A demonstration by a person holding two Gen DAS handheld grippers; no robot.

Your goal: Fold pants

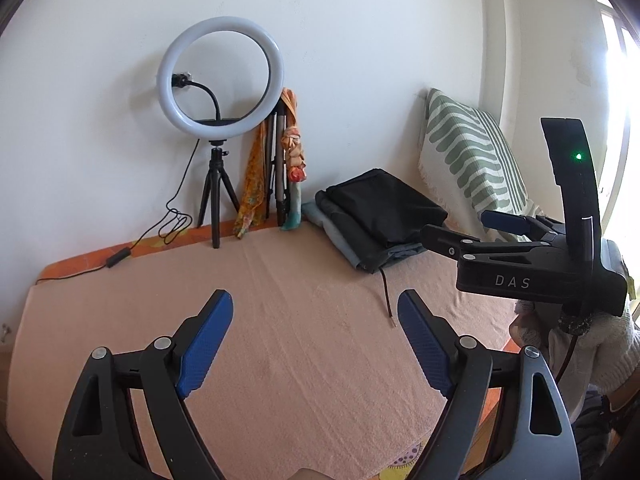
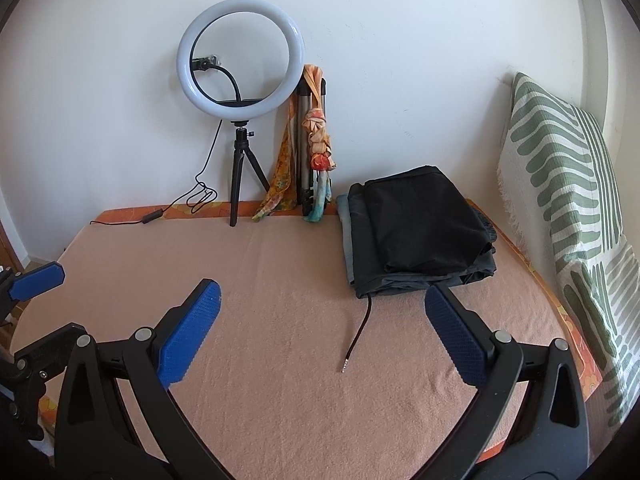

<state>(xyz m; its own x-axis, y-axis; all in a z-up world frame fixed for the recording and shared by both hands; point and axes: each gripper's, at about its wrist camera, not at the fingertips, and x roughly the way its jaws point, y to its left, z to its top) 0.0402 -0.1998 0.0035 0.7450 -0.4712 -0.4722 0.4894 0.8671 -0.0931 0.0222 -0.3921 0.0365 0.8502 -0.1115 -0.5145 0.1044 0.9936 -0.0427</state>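
A stack of folded pants, black on top (image 2: 424, 228) with grey and blue ones under it, lies at the far right of the peach cloth (image 2: 280, 320); it also shows in the left wrist view (image 1: 384, 212). A dark drawstring (image 2: 358, 330) trails from the stack toward me. My left gripper (image 1: 316, 316) is open and empty above the cloth. My right gripper (image 2: 324, 312) is open and empty, just in front of the stack. In the left wrist view the right gripper (image 1: 460, 228) hovers close by the stack's right side.
A ring light on a black tripod (image 2: 240, 80) stands at the back by the wall, its cable (image 2: 192, 200) on the cloth edge. A folded tripod with an orange scarf (image 2: 312, 152) leans beside it. A green-striped cushion (image 2: 560, 184) lines the right side.
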